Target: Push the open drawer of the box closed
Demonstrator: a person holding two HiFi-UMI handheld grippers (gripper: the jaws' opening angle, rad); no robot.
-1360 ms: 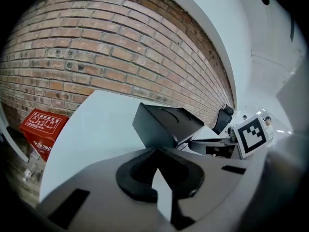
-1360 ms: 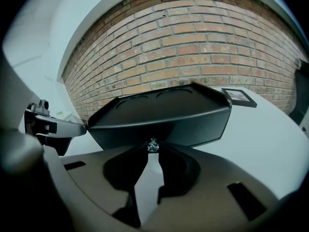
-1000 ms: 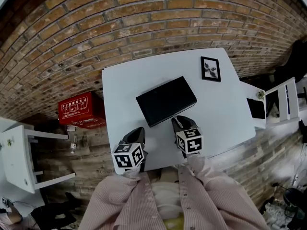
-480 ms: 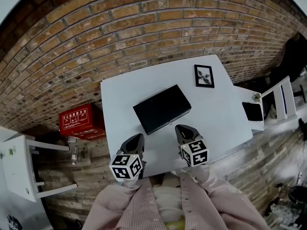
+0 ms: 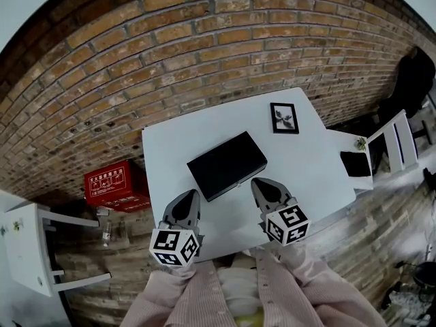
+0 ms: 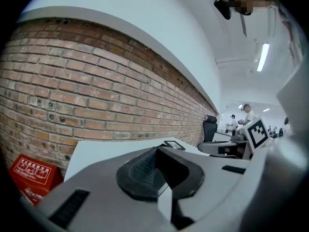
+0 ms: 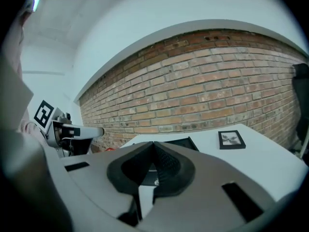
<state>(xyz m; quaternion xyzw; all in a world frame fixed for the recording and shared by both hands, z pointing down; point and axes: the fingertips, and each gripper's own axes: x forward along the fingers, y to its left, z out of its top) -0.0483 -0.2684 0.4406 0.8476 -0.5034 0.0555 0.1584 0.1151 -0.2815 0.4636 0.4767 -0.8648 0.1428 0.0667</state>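
A flat black box (image 5: 227,165) lies in the middle of the white table (image 5: 313,162); from above I cannot tell how far its drawer stands out. My right gripper (image 5: 263,182) is shut and empty, just short of the box's near right corner. In the right gripper view the closed right gripper (image 7: 153,145) points at the box (image 7: 182,142). My left gripper (image 5: 188,197) is shut too, with nothing in it, to the near left of the box. In the left gripper view only the joined tips of the left gripper (image 6: 156,150) and bare tabletop show.
A small black picture frame (image 5: 284,118) lies at the table's far right. On the floor to the left stand a red box (image 5: 116,180) and a white stool (image 5: 30,251). A white chair (image 5: 398,138) and a side table stand to the right. The brick wall (image 5: 204,39) is behind.
The right gripper's jaws have come together, and it has drawn back a little from the box's near edge. The head view has shifted; the box has not moved on the table.
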